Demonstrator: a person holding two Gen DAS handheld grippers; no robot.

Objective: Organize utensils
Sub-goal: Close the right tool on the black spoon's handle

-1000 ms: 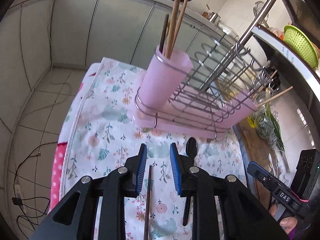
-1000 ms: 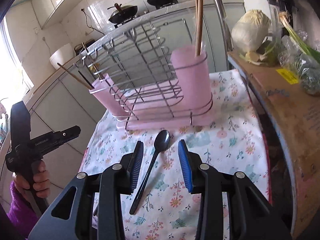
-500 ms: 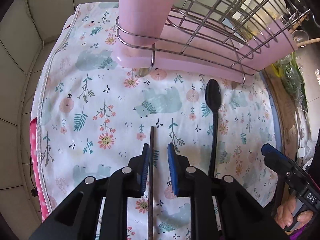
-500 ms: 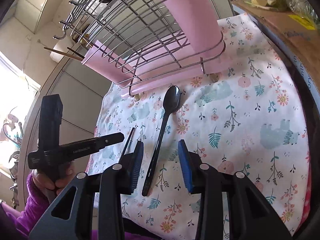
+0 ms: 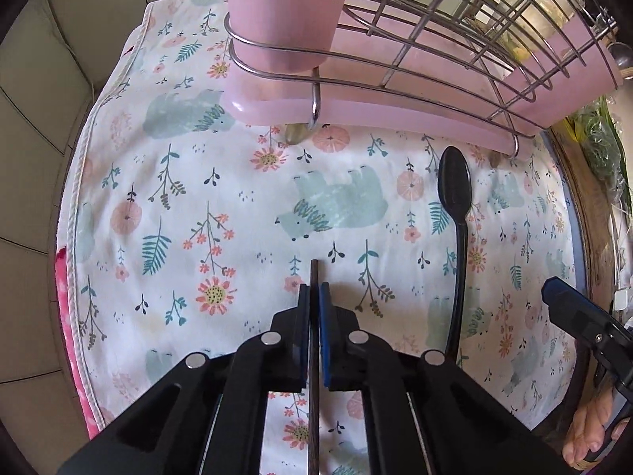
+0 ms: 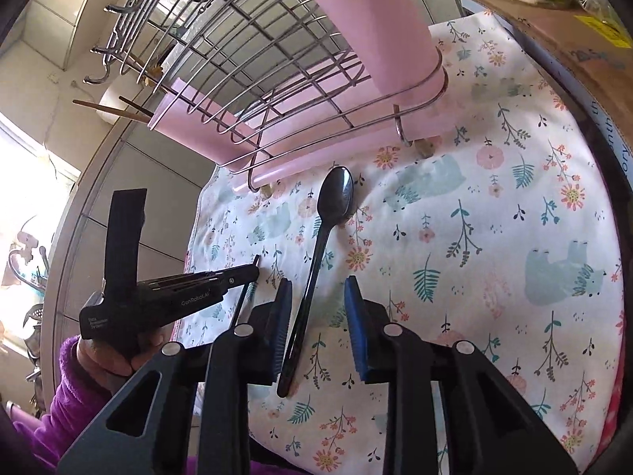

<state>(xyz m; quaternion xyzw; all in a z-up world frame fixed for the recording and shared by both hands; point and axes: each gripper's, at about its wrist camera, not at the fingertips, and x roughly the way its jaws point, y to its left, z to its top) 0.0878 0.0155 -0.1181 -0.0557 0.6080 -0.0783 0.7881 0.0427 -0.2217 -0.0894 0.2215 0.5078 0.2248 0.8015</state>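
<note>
Glossy black plastic spoon (image 6: pixel 335 197); matt printed cloth (image 5: pixel 245 198); shiny metal wire rack (image 5: pixel 435 35); dark wooden chopstick (image 5: pixel 315 273).

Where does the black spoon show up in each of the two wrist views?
Left wrist: the spoon lies right of centre on the floral cloth, bowl toward the pink rack, right of the left tool.
Right wrist: the spoon lies at centre, its handle running between the right tool's pads.
Shared landmark: the pink rack, just beyond the spoon's bowl.
</note>
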